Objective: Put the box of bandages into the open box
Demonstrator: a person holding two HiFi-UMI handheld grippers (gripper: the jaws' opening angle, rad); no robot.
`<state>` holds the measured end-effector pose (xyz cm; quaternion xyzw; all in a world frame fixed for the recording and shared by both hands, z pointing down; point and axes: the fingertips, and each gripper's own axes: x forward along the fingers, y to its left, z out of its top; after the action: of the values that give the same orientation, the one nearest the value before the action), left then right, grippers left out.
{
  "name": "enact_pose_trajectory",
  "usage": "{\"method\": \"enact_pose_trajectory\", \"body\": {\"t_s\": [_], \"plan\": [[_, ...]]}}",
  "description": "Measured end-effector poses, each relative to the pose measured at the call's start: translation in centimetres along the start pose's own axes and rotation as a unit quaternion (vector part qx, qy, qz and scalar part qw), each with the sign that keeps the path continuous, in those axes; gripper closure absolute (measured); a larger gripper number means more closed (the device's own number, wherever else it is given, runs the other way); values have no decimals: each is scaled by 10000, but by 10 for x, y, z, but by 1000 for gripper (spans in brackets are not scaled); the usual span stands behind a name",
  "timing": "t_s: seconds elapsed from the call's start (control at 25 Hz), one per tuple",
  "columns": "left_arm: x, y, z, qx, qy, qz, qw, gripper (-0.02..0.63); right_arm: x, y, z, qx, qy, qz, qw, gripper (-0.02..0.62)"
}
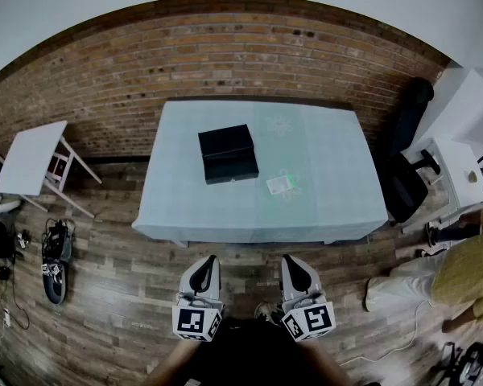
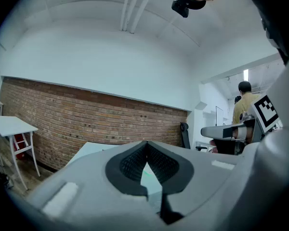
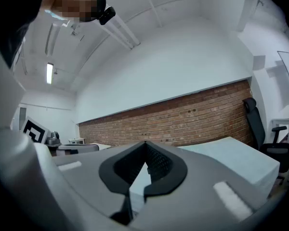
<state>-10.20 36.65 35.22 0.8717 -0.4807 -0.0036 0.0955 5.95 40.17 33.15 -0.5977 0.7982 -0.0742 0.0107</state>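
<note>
Both jaws-together, empty: L gripper (image 1: 207,262), R gripper (image 1: 291,261); bandage box (image 1: 282,184) tiny, print unreadable.

Matt blk box (image 1: 228,153) — rough brick wall (image 1: 249,55), wood floor (image 1: 121,296).

Table (image 1: 338,183) stands w/ brick wall (image 1: 225,47) behind it. On it, left of centre: open box (image 1: 228,153). Box of bandages (image 1: 282,184) lies to its right, nearer the front edge, apart from it. Small table (image 1: 28,158) off to the left, chair (image 1: 406,151) to the right. Left gripper (image 1: 208,262) & right gripper (image 1: 291,261) sit side by side before the near edge, over the floor (image 1: 113,296).
</note>
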Motion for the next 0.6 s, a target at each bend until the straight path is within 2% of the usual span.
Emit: {"method": "enact_pose_trajectory", "body": {"t_s": [0.24, 0.6], "plan": [[3, 1, -4, 31, -40, 8, 10000, 609, 2, 0, 0, -12, -13, 29, 10000, 597], [4, -3, -8, 19, -12, 37, 10000, 609, -2, -14, -2, 275, -73, -126, 9995, 595]]}}
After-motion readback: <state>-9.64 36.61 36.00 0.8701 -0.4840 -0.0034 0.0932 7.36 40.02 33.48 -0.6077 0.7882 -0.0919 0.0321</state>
